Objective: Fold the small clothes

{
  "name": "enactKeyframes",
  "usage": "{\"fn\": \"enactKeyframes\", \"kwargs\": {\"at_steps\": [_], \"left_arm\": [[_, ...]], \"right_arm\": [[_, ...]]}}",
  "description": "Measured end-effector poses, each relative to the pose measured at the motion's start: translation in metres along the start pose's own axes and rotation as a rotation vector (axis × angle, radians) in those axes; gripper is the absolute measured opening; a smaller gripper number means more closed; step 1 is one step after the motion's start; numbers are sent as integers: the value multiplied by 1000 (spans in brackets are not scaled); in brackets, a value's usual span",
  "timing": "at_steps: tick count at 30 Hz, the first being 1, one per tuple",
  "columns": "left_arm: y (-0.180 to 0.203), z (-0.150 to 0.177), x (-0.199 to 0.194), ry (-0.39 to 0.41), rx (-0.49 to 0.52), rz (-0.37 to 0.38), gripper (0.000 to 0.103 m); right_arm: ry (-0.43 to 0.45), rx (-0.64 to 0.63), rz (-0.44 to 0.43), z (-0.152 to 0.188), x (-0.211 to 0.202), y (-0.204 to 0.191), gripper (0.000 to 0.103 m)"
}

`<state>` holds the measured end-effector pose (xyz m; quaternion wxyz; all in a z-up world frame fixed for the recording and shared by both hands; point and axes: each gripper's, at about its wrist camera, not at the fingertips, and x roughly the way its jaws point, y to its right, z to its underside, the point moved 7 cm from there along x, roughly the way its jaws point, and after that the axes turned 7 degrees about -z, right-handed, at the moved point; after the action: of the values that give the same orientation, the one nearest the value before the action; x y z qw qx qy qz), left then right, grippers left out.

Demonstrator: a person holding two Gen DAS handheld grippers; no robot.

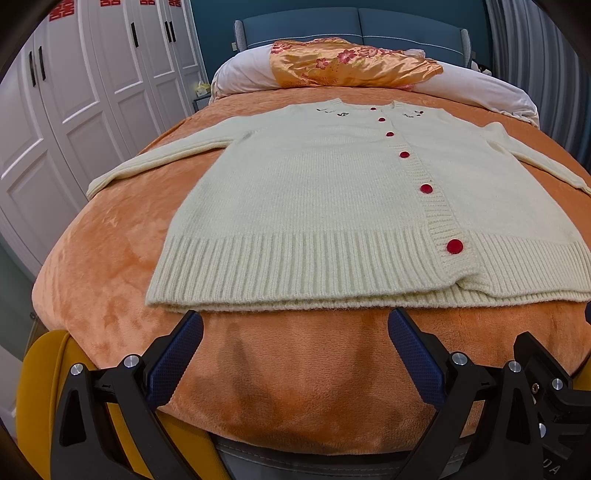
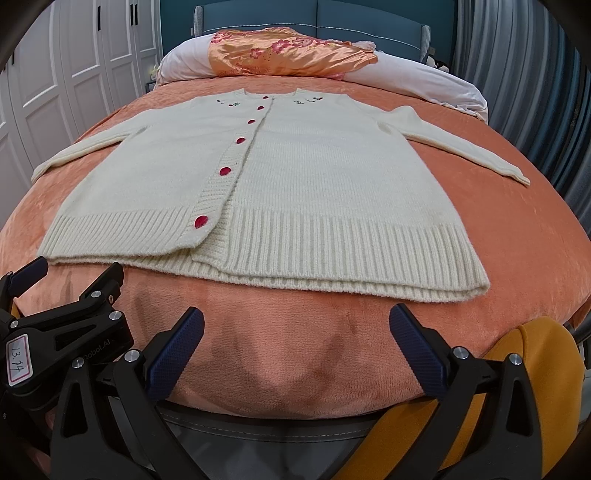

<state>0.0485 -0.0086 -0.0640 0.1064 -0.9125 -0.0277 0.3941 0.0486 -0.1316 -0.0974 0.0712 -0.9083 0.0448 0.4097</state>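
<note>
So: left gripper is spread wide with nothing between the fingers, hanging just short of the cardigan hem, not touching it. Right gripper is the same, released and empty, just off the hem on the other half. The two sit side by side at the near edge of the cardigan; the left unit's body shows at the edge of the right wrist view.

Cardigan lies flat, front up, on the orange blanket covering the bed. It's buttoned, with red buttons running from hem to neckline. Both sleeves are spread out sideways from the body: left sleeve, right sleeve. Judging by that, it's laid out for folding and no fold is made yet. The open stance at the hem fits a start position; sleeves or hem corners would be the likely first grab.

Beyond the cardigan's neckline: a rolled white quilt with an orange floral cloth over it, then a blue headboard. White wardrobe off the left sleeve side, with red paper cut-outs on top of the doors, too clipped to read.

Writing: white tag on the left unit reads "13.14"; moulded text beside it reads roughly "Robot.AI", the first letters cut off.
</note>
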Motion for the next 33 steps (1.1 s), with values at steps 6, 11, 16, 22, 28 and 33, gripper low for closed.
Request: {"fn": "enactKeyframes", "kwargs": {"at_steps": [6, 11, 16, 22, 28, 33], "left_arm": [[-9, -4, 0, -23, -41, 25, 98], [-39, -19, 4, -38, -148, 20, 98], [-67, -42, 9, -13, -207, -24, 98], [-82, -79, 20, 17, -213, -91, 98], [-73, -115, 43, 11, -204, -81, 98], [-54, -135, 62, 5, -181, -49, 98]], "right_arm": [[10, 37, -36, -7, -1, 7, 98], [56, 181, -17, -30, -1, 58, 98], [101, 366, 79, -65, 11, 163, 98], [122, 493, 201, -120, 40, 293, 98], [136, 755, 177, -162, 83, 409, 98], [115, 862, 151, -184, 129, 466, 93]]}}
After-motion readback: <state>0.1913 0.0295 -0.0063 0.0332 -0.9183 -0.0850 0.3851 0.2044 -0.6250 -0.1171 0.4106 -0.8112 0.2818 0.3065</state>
